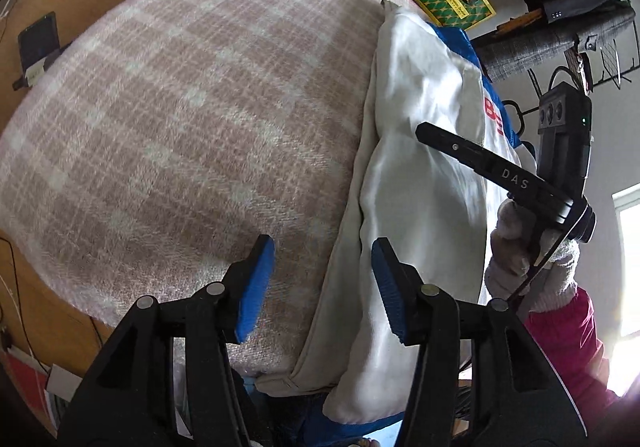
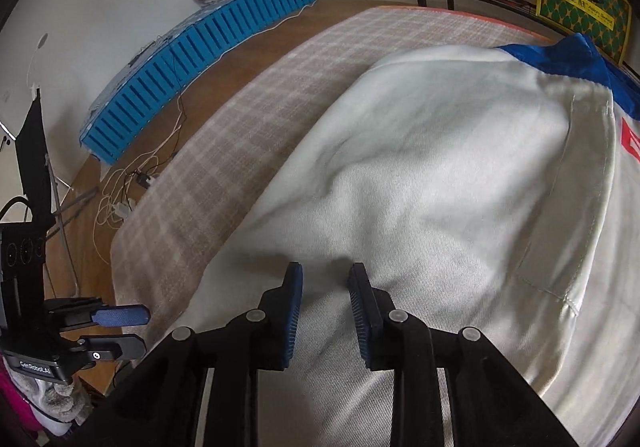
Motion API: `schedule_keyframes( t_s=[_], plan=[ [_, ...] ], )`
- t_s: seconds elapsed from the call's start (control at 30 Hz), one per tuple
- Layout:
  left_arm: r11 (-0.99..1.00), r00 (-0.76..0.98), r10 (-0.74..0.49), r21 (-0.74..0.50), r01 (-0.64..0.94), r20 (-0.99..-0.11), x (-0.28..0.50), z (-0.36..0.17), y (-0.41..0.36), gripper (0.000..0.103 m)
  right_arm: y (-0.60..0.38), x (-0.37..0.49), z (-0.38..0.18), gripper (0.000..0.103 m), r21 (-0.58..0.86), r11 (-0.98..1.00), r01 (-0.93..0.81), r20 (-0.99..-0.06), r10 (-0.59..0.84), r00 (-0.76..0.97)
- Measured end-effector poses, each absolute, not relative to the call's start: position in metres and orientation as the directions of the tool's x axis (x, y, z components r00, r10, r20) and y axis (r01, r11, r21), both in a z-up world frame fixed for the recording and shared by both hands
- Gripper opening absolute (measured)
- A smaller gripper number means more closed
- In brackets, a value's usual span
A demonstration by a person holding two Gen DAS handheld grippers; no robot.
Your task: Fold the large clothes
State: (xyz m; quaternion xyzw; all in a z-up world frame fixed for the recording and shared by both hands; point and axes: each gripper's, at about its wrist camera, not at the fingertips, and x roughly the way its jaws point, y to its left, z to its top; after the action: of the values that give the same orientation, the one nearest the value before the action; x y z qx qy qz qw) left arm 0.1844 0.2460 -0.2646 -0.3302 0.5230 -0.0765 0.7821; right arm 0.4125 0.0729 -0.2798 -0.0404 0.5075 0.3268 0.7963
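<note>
On the checked blanket lies a white jacket, bunched at the right edge. Left gripper and right gripper hover with fingers spread, empty. Risk: its overhanging hem may slide off.

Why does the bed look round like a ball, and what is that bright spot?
Left wrist view: the fisheye lens bulges the checked blanket into a dome, and a window at the right edge flares white. Right wrist view: the same curving bends the blue slatted panel; the white jacket is softly lit, with faint shadows.
</note>
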Motion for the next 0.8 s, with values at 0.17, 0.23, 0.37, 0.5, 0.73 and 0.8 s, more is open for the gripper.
schedule_keyframes(
  t_s=[0.17,0.23,0.37,0.5,0.73,0.8],
  plan=[
    [0.752,0.444,-0.496,-0.625,-0.209,-0.746,0.182,-0.265,0.248,0.052,0.068,0.404,-0.263,0.048,0.350,0.795,-0.495,-0.843,0.498,0.203],
    [0.746,0.440,-0.514,-0.637,-0.195,-0.737,0.180,-0.264,0.247,0.052,0.072,0.402,-0.256,0.051,0.395,0.788,-0.473,-0.847,0.512,0.146],
    [0.740,0.422,-0.544,-0.652,-0.167,-0.725,0.177,-0.264,0.236,0.052,0.093,0.392,-0.252,0.051,0.406,0.792,-0.457,-0.870,0.488,0.073],
    [0.789,0.392,-0.521,-0.603,-0.117,-0.758,0.180,-0.261,0.218,0.008,0.113,0.390,-0.262,0.052,0.395,0.811,-0.431,-0.894,0.448,0.025],
    [0.794,0.437,-0.519,-0.603,-0.070,-0.735,0.175,-0.241,0.211,0.004,0.144,0.389,-0.271,0.059,0.364,0.841,-0.400,-0.921,0.390,-0.016],
    [0.791,0.441,-0.528,-0.609,-0.056,-0.726,0.173,-0.237,0.209,0.004,0.153,0.386,-0.271,0.059,0.345,0.843,-0.412,-0.928,0.372,-0.017]
  ],
)
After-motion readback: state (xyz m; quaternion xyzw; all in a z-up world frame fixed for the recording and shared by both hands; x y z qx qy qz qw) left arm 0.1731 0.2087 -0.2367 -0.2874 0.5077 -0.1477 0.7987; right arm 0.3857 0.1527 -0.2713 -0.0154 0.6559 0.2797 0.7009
